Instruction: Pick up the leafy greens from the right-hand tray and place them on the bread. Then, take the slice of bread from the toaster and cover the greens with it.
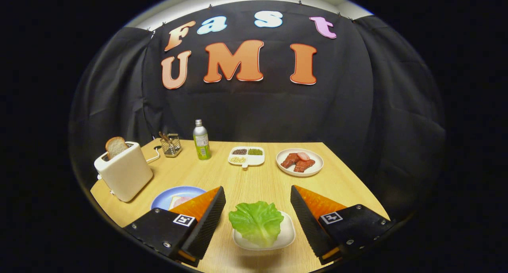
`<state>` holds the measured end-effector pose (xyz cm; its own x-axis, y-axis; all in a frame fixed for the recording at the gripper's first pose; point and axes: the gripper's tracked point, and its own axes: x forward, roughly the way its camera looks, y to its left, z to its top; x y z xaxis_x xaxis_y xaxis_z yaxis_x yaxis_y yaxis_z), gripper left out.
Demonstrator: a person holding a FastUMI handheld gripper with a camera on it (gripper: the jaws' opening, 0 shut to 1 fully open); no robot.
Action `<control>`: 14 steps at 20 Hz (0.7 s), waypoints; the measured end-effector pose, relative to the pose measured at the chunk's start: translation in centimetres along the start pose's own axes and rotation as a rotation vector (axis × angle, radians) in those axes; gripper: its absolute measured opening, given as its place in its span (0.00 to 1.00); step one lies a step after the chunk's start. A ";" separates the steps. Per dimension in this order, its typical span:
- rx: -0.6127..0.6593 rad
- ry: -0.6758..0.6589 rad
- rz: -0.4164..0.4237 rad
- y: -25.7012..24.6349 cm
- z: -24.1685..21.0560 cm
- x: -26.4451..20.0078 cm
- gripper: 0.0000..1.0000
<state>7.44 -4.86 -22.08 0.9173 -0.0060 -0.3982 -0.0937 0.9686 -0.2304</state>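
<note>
Lying on a white tray [286,235], the leafy greens [256,223] sit between the widely spread jaws.

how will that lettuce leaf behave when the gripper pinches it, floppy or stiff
The lettuce leaf, between the open gripper fingers on a small white tray, looks thin and ruffled: probably light and bendy. Its glossy surface might slip.

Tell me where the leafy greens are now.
In the gripper view, the leafy greens lie on a small white tray between the open tongs, not touched by either finger.
</note>
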 end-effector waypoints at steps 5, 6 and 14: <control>-0.014 0.086 0.009 0.3 -3.9 2.8 0.99; -0.016 0.104 0.012 0.4 -4.8 3.2 0.99; -0.061 0.229 0.012 0.1 -9.5 4.6 0.99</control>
<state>8.02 -7.19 -32.37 0.8051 -0.0570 -0.5904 -0.1342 0.9521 -0.2749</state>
